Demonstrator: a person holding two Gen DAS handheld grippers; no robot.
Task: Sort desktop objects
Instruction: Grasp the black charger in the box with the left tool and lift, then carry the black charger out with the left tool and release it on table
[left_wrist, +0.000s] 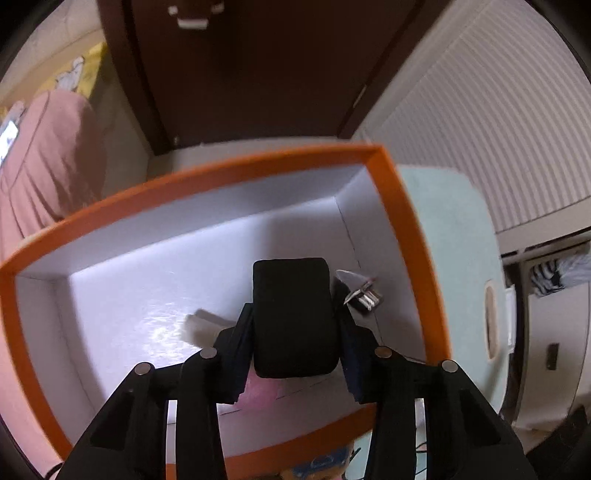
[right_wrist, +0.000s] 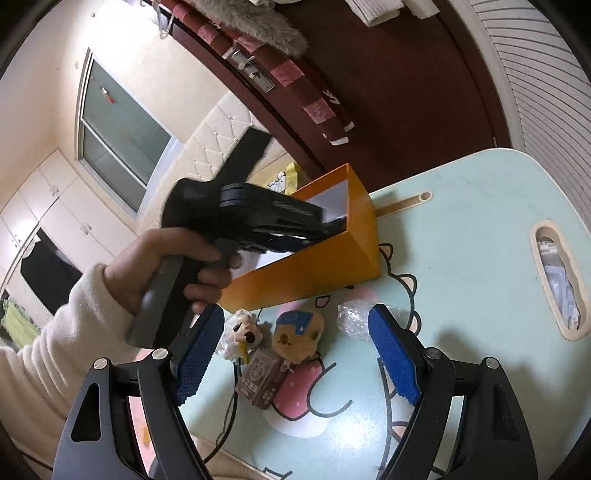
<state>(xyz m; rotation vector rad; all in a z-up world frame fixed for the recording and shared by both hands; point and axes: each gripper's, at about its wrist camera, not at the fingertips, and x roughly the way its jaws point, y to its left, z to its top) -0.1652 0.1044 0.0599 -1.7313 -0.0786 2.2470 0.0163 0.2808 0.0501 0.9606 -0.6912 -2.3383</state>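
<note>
My left gripper (left_wrist: 293, 317) is shut on a black rounded block (left_wrist: 293, 314), held low inside the orange box (left_wrist: 399, 221) with white walls. On the box floor lie a metal clip (left_wrist: 360, 291), a small pale piece (left_wrist: 199, 325) and something pink (left_wrist: 262, 395) under the block. In the right wrist view, a hand holds the left gripper (right_wrist: 332, 225), whose tips dip into the orange box (right_wrist: 306, 266). My right gripper (right_wrist: 297, 317) stands open above a sheep figurine (right_wrist: 245, 330), a yellow-and-blue head toy (right_wrist: 297, 332) and a brown card pack (right_wrist: 260, 380).
A bubble-wrap ball (right_wrist: 351, 314) lies by the right finger. The pale green cartoon-print table (right_wrist: 461, 240) has an oval slot (right_wrist: 557, 280) at its right. A black cable (right_wrist: 229, 417) trails off the front edge. A dark door (left_wrist: 251, 74) stands behind the table.
</note>
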